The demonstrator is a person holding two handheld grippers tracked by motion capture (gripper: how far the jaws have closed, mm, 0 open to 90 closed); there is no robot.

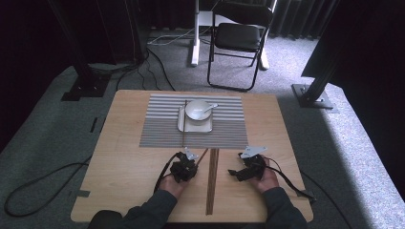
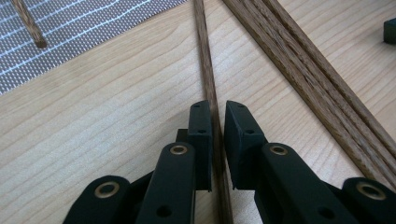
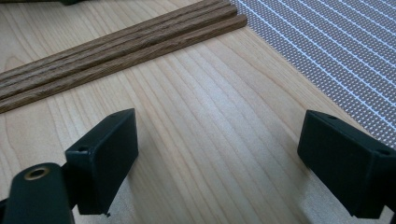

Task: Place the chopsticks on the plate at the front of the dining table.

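A single thin wooden stick (image 2: 203,51) lies slanted on the wooden table, and my left gripper (image 2: 217,109) is shut on it, a black pad against each side. In the high view that left gripper (image 1: 193,160) sits just left of the stick (image 1: 202,155). A bundle of several longer wooden sticks (image 1: 212,181) lies side by side between my two hands, also seen in the left gripper view (image 2: 299,60) and the right gripper view (image 3: 116,46). My right gripper (image 3: 219,130) stands open over bare table with nothing between its jaws, right of the bundle (image 1: 237,167).
A grey striped mat (image 1: 229,129) covers the far middle of the table. On it a square plate (image 1: 195,128) bears a pale bowl (image 1: 198,109) with a spoon (image 1: 210,107). Another thin stick (image 1: 185,121) lies along the plate's left side. A folding chair (image 1: 239,38) stands beyond the table.
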